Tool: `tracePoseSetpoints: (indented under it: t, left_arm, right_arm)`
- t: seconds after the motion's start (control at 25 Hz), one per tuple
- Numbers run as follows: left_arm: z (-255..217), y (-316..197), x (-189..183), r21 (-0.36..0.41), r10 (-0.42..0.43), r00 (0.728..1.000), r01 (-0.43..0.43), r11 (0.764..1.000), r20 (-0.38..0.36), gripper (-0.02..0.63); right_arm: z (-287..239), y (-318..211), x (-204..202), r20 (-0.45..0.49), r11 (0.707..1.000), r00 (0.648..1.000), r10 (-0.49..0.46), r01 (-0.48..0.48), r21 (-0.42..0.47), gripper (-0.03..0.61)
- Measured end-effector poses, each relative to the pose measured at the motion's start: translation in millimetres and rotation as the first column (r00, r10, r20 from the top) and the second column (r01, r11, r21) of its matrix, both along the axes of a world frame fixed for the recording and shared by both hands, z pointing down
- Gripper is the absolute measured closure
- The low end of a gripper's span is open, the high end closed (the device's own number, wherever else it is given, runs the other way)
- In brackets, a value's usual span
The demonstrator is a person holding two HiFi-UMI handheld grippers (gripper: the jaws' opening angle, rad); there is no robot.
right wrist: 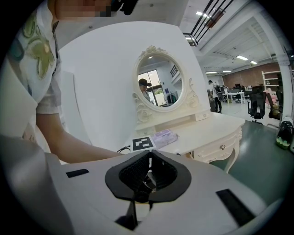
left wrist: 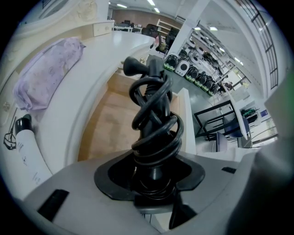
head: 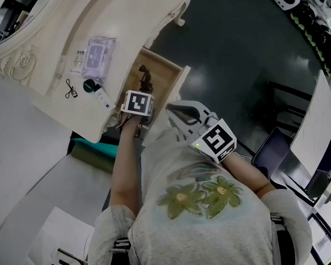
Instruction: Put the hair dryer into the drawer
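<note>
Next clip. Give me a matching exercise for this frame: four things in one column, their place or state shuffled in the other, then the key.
Things
1. hair dryer
2. purple pouch
3. right tool
4. drawer

Place or state
a. pulled open, wooden bottom showing
b. lying on the vanity top
c. gripped in the left tool
d. jaws together, nothing between them

Pairs: 1-c, 2-b, 3-d, 4-a

Open-plan office-lab hall: beyond white vanity table (right wrist: 204,132), office chairs (right wrist: 256,106) at desks, ceiling strip lights (right wrist: 242,58), equipment racks (left wrist: 193,69).
</note>
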State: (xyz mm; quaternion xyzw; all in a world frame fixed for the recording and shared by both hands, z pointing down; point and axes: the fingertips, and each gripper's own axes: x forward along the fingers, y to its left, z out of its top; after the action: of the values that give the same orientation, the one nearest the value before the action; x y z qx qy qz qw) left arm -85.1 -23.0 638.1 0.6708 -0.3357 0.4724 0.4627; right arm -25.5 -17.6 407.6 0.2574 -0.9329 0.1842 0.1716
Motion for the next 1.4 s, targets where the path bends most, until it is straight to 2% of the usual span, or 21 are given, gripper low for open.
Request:
tracePoseSetpoints:
  t: [0.08,0.2,0.36,0.56,0.72,1.4]
  left_arm:
    - [0,5,3,-0.03,-0.001,1.0,0.001,1.0,-0.011,0.413]
    - [3,0,-2,-0.001,0.008,1.0,-0.008,1.0,0.013,0.413]
    - [3,12,10,-0.078,-0.015,0.999,0.012,0.997,-0.038,0.413]
    - [11,5,5,-0.055,0.001,1.0,-0.002,0.998,-0.014,0.413]
    - [12,9,12,-0.09,0.001,0.999,-0.004,0.996,-0.035,0.413]
    - [27,7,16,-0.119,0.018,0.999,-0.022,0.993,-0.034,0.413]
  right_arm:
    - [0,0,1,-0.001,1.0,1.0,0.003,-0.003,-0.002,0.554]
    - [1,0,1,0.001,1.0,1.0,0.003,-0.003,-0.006,0.554]
    - [2,-1,2,0.0,1.0,1.0,0.003,-0.003,-0.009,0.554]
    - [4,-2,1,0.0,1.0,1.0,0.002,-0.002,-0.016,0.554]
    - [6,-3,2,-0.006,1.0,1.0,0.002,-0.002,-0.022,0.554]
    - [15,-10,-1,-0.033,0.999,0.999,-0.006,0.004,-0.033,0.554]
